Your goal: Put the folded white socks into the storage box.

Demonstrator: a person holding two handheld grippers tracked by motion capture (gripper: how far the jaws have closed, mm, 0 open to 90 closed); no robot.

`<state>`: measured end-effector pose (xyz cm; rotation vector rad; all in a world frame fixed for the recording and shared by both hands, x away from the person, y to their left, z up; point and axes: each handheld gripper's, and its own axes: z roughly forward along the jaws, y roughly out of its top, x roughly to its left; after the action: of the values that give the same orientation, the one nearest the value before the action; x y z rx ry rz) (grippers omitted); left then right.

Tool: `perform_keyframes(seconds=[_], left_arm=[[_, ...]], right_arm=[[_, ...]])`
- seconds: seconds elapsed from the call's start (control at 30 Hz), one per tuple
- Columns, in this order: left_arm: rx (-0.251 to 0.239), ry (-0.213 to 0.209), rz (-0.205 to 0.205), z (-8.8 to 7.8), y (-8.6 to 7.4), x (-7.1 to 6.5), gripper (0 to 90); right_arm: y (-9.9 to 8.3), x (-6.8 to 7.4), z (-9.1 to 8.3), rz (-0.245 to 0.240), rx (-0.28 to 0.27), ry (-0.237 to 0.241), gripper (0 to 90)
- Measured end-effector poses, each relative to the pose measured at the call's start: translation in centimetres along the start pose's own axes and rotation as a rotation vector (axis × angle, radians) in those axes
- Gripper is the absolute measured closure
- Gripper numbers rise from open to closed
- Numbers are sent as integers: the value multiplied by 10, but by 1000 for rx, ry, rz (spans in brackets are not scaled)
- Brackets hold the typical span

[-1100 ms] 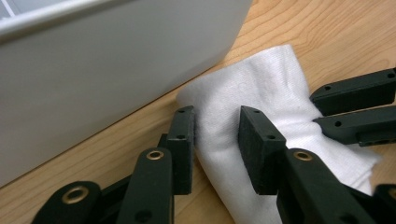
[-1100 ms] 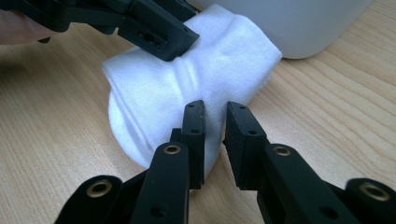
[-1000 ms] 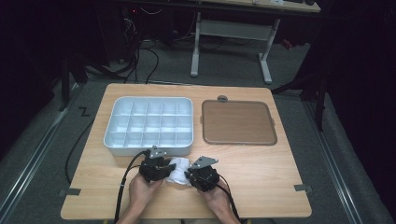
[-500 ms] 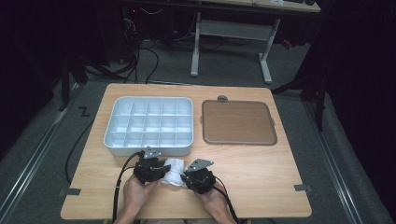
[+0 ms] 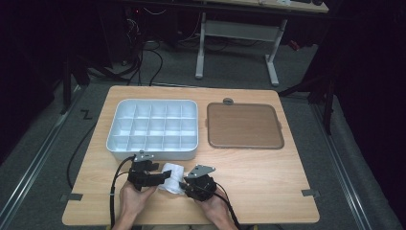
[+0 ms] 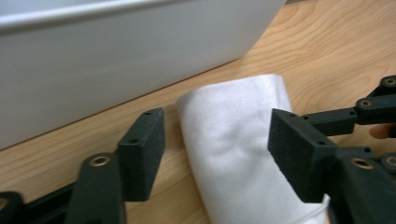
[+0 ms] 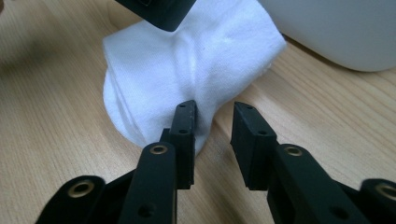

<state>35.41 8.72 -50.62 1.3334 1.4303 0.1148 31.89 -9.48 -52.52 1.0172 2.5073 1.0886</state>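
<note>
Just in front of the compartment tray (image 5: 152, 128), the folded white cloth (image 5: 173, 176) lies loose between the left gripper (image 6: 217, 140)'s just-opened jaws, while the right gripper (image 7: 213, 123), jaws parted and also just opening, seemingly clears its edge.

Both grippers are black. The left gripper (image 5: 152, 177) and the right gripper (image 5: 188, 181) each carry a grey three-cornered plate on top, and a black cable trails back from each past the bare forearm behind it. Up close, each jaw is a blocky black pad with small screw holes, hinged on flat black links with brass-coloured rivets.
</note>
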Motion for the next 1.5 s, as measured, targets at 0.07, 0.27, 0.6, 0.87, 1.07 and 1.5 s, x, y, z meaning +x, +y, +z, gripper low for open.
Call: perform_keyframes(seconds=[0.07,0.27,0.6,0.87,1.07,1.5], left_arm=[[8,0,-12,1,0,-1,308],[24,7,-25,10,-4,-1,288],[62,40,-49,21,-9,4,350],[62,22,-41,23,-14,3,402],[49,-1,-59,21,-15,3,485],[41,-18,-41,20,-16,1,616]], right_arm=[[-1,-1,-3,9,-18,1,670],[-5,-7,-23,24,-53,-29,645],[-35,-56,-58,120,-55,-182,618],[-65,-94,-85,213,-56,-315,564],[-77,-115,-90,255,-21,-390,545],[-88,-125,-92,276,-39,-412,451]])
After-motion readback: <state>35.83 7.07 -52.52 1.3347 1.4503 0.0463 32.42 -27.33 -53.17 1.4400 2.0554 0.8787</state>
